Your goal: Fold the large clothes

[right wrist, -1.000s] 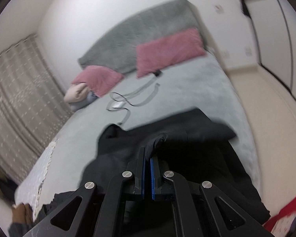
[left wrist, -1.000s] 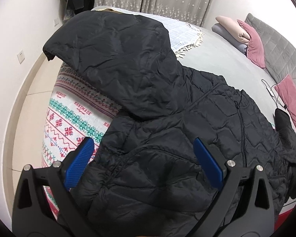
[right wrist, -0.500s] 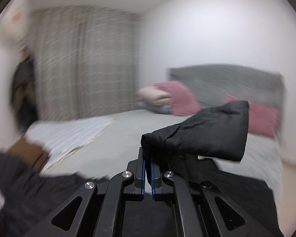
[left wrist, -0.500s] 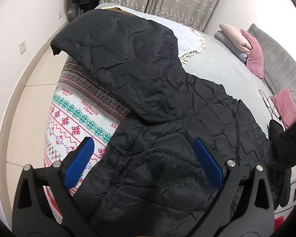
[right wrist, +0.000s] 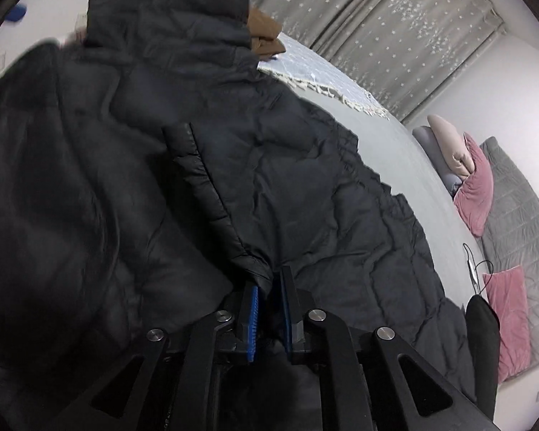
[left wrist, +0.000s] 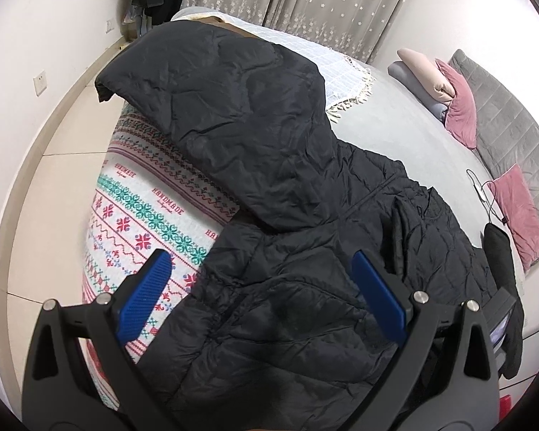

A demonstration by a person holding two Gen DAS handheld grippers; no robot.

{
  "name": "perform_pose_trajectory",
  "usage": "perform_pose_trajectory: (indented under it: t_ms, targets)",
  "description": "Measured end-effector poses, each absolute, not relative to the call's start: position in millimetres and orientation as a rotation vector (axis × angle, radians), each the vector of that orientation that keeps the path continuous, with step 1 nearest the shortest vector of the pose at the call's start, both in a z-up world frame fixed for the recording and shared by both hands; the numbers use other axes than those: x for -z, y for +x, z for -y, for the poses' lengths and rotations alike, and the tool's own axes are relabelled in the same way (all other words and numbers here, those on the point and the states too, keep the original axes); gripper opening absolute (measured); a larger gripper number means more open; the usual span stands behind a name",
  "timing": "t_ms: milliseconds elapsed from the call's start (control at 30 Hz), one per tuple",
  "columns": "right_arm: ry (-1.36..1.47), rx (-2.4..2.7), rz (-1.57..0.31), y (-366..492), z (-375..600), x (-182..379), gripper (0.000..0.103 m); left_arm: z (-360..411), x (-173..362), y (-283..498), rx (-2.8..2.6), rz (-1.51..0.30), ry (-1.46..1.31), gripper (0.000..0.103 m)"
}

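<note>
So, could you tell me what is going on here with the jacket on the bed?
A person with a gripper in each hand is folding a black jacket spread on the bed. The right gripper has brought the sleeve across onto the jacket's body, and its jaws have just been opening, with the cuff between them. The left gripper hovers open above the jacket's near part, holding nothing.

Both wrist views close above jacket (left wrist: 298, 194)
</note>
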State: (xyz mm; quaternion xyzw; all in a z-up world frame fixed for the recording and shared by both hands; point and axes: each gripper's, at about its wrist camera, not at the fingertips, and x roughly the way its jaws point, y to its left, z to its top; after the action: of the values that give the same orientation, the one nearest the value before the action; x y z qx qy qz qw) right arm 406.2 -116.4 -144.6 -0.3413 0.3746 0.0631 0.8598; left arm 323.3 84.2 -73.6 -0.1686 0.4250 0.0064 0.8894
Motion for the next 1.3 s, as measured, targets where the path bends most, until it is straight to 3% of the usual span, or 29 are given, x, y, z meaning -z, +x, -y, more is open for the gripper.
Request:
perform_pose_trajectory:
  t_ms: [267,500,600,767,833,1300]
  targets:
    - [-0.471,-0.118,-0.819,435,133,115,0.015,-79,73,322,-0.002,-0.883,-0.341,0.100]
    - [-0.320,-0.148,-0.894,443,136,126,0.015,-87,78,324,-0.034,-0.890,-0.346,0.100]
    - [-0.274,-0.159,-0.930,443,142,129,0.022,-87,78,323,-0.037,-0.883,-0.338,0.100]
    - [-0.069,-0.220,-0.989,442,165,112,0.050,-89,77,325,-0.043,-0.883,-0.334,0.100]
    - [-0.013,-0.258,-0.968,435,168,102,0.054,-92,78,325,-0.050,-0.880,-0.342,0.100]
    - [0.149,-0.213,-0.982,335,202,50,0.056,-149,83,322,-0.124,-0.865,-0.485,0.100]
